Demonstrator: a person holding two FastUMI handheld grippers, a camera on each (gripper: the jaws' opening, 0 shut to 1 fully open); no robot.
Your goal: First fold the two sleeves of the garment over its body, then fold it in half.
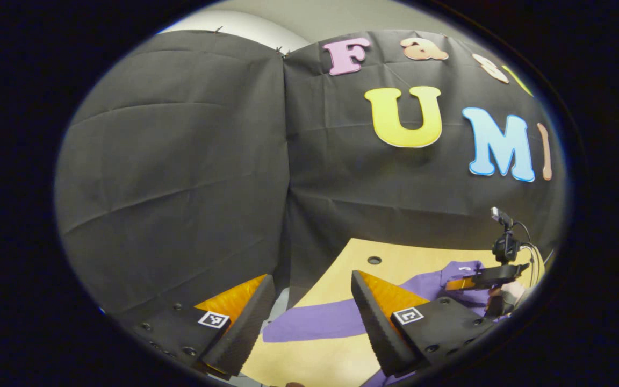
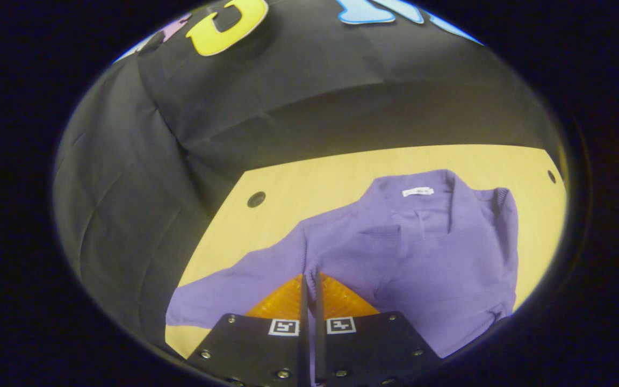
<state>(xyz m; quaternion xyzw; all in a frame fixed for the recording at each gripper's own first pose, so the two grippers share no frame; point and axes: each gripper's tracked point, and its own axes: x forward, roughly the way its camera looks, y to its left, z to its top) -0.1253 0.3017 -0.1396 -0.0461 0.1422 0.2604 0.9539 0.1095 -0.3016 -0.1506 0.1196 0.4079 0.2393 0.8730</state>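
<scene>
Two views, table as reference. Left gripper view: left tongs (image 1: 309,317) wide apart, holding nothing, hovering over the table's (image 1: 342,263) near-left part. Purple garment (image 1: 315,321) lies on the table; one sleeve (image 1: 299,325) stretches flat toward the table's left edge, passing behind the tong tips. Right tongs (image 1: 457,284) visible farther off, at the garment on the table's right side, with a hand (image 1: 511,293) behind them; cannot tell their gap from here.

Right gripper view: right tongs (image 2: 311,282) pinched narrow on a raised ridge of the garment (image 2: 422,252) where the sleeve (image 2: 234,293) meets the body. Body spread mid-table, collar toward the far edge, label (image 2: 417,191) up. Sleeve runs to the table's (image 2: 299,188) near-left corner.
</scene>
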